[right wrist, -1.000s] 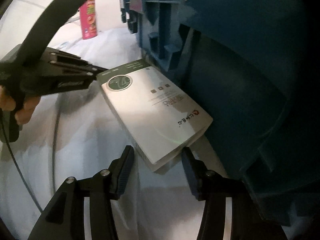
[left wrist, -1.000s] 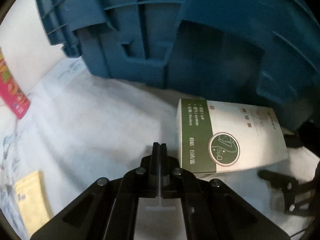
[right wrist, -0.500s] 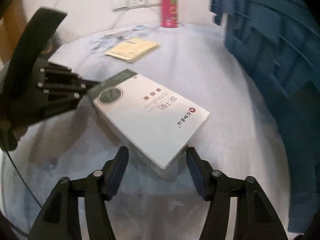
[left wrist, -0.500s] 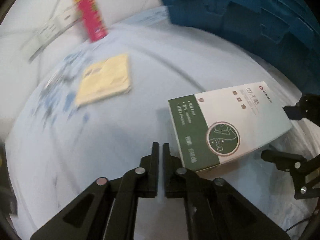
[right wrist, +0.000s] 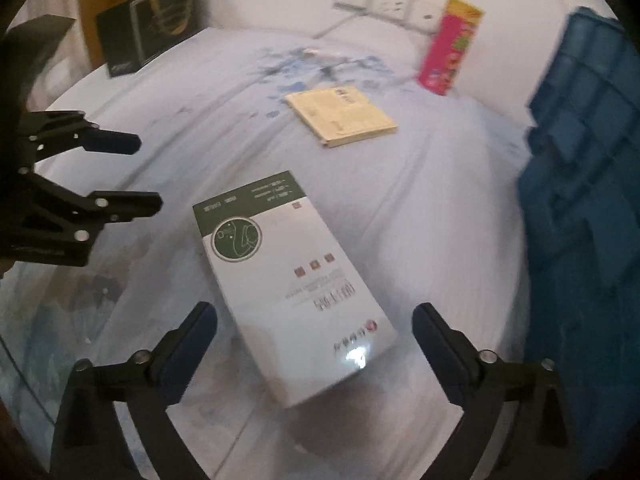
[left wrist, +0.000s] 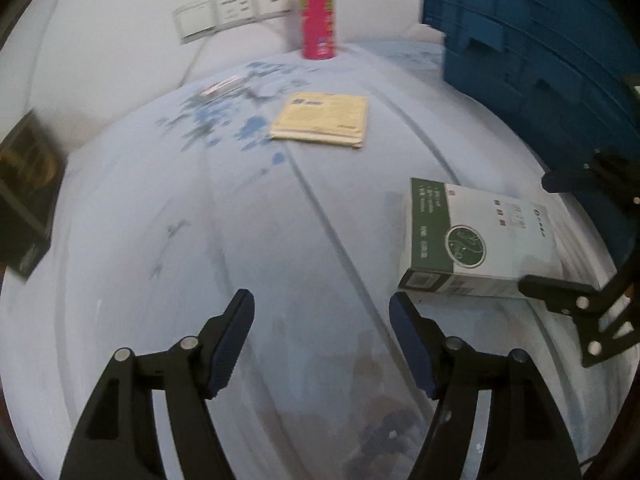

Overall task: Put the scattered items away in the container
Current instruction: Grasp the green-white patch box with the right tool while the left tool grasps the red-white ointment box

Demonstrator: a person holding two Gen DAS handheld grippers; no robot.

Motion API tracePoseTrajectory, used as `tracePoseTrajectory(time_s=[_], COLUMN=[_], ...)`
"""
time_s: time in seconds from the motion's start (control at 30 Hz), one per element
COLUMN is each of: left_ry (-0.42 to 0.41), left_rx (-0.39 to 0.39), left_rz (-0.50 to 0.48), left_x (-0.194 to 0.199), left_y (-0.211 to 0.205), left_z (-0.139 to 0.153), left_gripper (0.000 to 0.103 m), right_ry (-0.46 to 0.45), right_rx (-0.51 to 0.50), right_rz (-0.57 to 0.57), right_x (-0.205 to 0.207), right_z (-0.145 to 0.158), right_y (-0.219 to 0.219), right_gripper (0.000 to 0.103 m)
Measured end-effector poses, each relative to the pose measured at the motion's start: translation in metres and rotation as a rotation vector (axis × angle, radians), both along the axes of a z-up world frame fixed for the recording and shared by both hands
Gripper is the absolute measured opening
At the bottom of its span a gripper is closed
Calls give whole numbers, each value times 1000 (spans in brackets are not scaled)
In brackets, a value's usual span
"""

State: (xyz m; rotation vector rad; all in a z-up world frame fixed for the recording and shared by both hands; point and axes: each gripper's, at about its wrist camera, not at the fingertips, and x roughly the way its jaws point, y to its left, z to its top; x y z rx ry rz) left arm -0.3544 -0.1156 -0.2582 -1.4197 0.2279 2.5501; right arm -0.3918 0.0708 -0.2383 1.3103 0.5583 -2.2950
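The white-and-green box (right wrist: 288, 284) lies flat on the pale blue cloth (left wrist: 200, 240), near the blue crate (left wrist: 540, 40) but apart from it. The right gripper (right wrist: 314, 340) is spread wide, with the near end of the box lying between its two fingers; neither pad appears to touch the cardboard. The left gripper (left wrist: 322, 332) is likewise spread wide and holds nothing; it hangs over bare cloth, with the box just off its right finger.

Handling judgement: the box looks like a thin printed carton, rigid along its edges, probably light, with a glossy face that may slip under a weak grip. The broad top and bottom panels would likely flex if squeezed. Take hold across the two long side edges, near the end facing the right gripper, and close firmly enough that the far end does not droop when lifted.

Other items remain on the cloth: a yellow packet (left wrist: 322, 120) lying flat farther back, and a pink canister (left wrist: 318, 12) standing upright by the wall. A dark box (right wrist: 150, 20) stands at the far-left edge of the cloth.
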Motion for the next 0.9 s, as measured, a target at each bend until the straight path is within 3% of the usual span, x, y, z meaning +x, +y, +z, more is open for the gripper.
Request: tracePoseTrajectory(time_s=[0.27, 0.3, 0.37, 0.47, 0.63, 0.9], left_ry=[-24, -23, -19, -5, 31, 91], left_rx=[-7, -11, -19, -42, -50, -99], left_rz=[186, 192, 205, 209, 192, 106], left_x=[6, 2, -5, -24, -75, -213], left_y=[-13, -15, -20, -27, -40, -47], left_z=[-4, -3, -3, 3, 20, 31], left_gripper=[69, 69, 69, 69, 69, 69], right_ry=[-82, -95, -114, -116, -98, -23], right_rx=[-9, -19, -45, -131, -206, -206], right_rz=[135, 120, 78, -59, -211, -336], right_x=[-20, -23, -29, -44, -72, -156], right_z=[-29, -33, -37, -26, -6, 17], right_y=[-16, -17, -16, 2, 31, 36], right_gripper=[102, 101, 85, 79, 77, 77])
